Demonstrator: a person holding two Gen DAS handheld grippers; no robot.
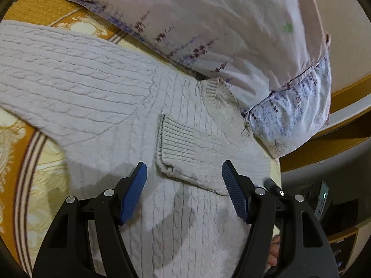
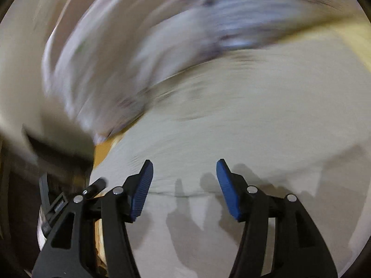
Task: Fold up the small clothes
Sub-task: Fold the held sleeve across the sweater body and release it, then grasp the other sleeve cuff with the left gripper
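Garments: one cream cable-knit sweater is laid flat on the gold patterned bedspread, one sleeve folded across the chest, its ribbed cuff uppermost.
Pillows: one, lavender print, is found at the sweater's collar.
Grippers: two.
Left gripper: jaws are parted over the cuff; nothing is gripped.
Right gripper: jaws are parted above the cream knit; nothing is seen between them. The view is heavily blurred.
Blue pads: two per gripper, four counted.
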